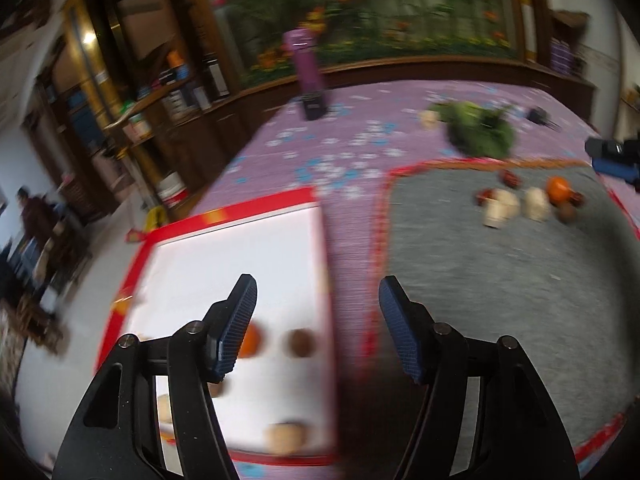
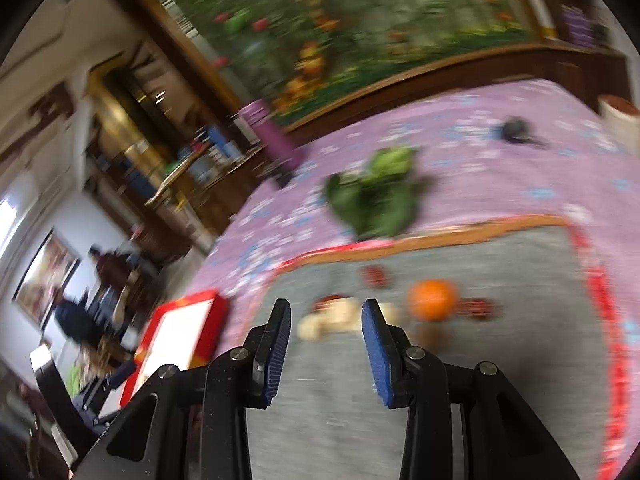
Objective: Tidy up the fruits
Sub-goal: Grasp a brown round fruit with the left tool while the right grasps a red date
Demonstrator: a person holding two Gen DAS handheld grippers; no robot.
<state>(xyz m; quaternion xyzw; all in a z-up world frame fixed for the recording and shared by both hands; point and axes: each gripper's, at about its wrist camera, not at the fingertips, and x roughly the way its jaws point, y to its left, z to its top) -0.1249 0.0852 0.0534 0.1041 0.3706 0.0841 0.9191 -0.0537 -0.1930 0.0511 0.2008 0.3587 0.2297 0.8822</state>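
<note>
Remaining on the grey mat (image 2: 460, 380) are an orange (image 2: 433, 299), pale fruits (image 2: 340, 318) and small dark-red ones; others already lie on the white tray (image 1: 240, 248). Both the right hand-held gripper (image 2: 325, 346) and left hand-held gripper (image 1: 318, 328) are wide, empty. Risk: heavy blur suggests fast motion; round fruit, closely clustered, could roll if clipped.

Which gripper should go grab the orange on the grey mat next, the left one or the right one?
Probably the right. The right gripper is open over the grey mat, with the orange just ahead of its fingertips. The left gripper is open too, but sits by the white tray, farther from that fruit.
</note>
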